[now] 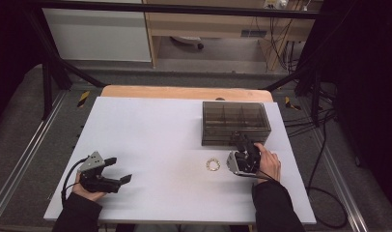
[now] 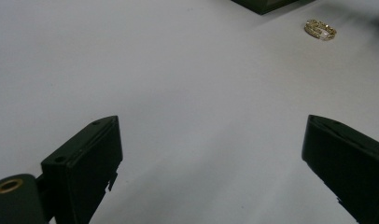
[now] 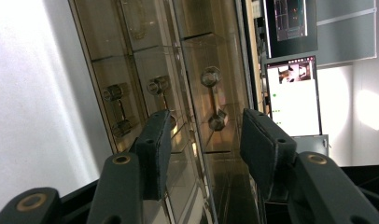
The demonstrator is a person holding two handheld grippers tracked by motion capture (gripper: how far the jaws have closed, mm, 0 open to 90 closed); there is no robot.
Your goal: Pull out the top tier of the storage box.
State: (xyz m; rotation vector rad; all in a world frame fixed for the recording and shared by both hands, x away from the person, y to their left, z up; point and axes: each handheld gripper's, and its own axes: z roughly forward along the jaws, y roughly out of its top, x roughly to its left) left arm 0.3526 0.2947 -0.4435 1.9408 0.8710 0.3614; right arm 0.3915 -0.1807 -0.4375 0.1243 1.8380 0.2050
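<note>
A smoky clear box (image 1: 236,123) with several compartments stands at the back right of the white board (image 1: 150,140). My right gripper (image 1: 243,141) is at its front wall, held by a hand. In the right gripper view that gripper (image 3: 204,126) stands open, with one of the box's (image 3: 145,70) metal bar handles (image 3: 213,98) in the gap and the pads apart from it. A gold chain ring (image 1: 213,165) lies on the board just left of that gripper. My left gripper (image 1: 119,169) rests open and empty at the front left, pointing toward the gold ring (image 2: 320,29).
Two more bar handles (image 3: 115,109) sit on the box's front. A wooden table edge (image 1: 184,92) runs behind the board. Black frame rails (image 1: 49,82) stand at both sides, and cables (image 1: 319,145) trail on the floor at the right. A lit monitor (image 3: 292,98) stands beyond the box.
</note>
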